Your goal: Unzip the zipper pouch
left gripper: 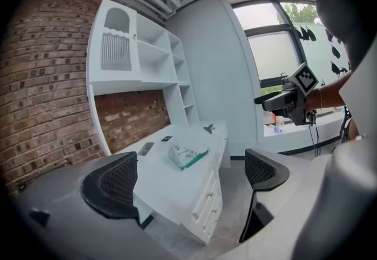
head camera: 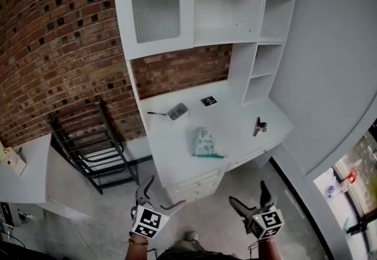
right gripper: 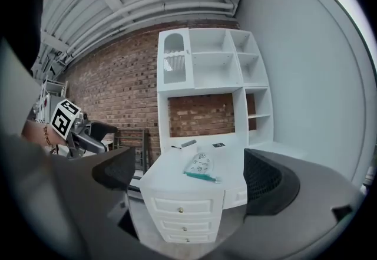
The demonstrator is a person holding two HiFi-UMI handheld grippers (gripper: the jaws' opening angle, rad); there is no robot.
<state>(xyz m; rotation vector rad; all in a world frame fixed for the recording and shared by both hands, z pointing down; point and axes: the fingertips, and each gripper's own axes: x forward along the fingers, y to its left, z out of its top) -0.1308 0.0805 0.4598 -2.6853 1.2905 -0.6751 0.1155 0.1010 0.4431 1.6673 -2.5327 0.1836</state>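
**Tools poised before the worktop.** A person stands facing a white worktop [head camera: 171, 150] with a two-jaw tool in each hand. In the head view both tools are held low near 6 o'clock, over the grey floor [head camera: 206, 213] and well short of the furniture. The left tool [head camera: 165, 193] has its jaws spread wide and is empty. The right tool [head camera: 247, 192] is also wide and empty.

The zipper pouch [head camera: 205, 140] lies flat near the middle of the worktop, toward its front edge and well apart from both tools. It is pale with small printed motifs, and a teal zipper strip [head camera: 208, 155] runs along its 6 o'clock edge, the side nearest the person. At this range it cannot be made out whether the zipper is closed.

Three other things lie on the worktop, none touching the pouch:
- At 11 o'clock from the pouch is a flat grey object [head camera: 177, 111], with a thin dark stick [head camera: 156, 114] just beside it at its 9 o'clock.
- At 12 o'clock lies a small black square card [head camera: 208, 101].
- At 2 o'clock, near the worktop's right edge, sits a dark clip-like piece [head camera: 259, 127].

Drawers [head camera: 197, 183] with small knobs run under the front edge. A white shelf unit [head camera: 232, 2] rises from the back of the worktop, with a ribbed-glass door [head camera: 156, 11] at its upper left. A brick wall [head camera: 59, 46] stands behind, and a black metal rack [head camera: 88, 141] leans by it at 9 o'clock from the worktop.
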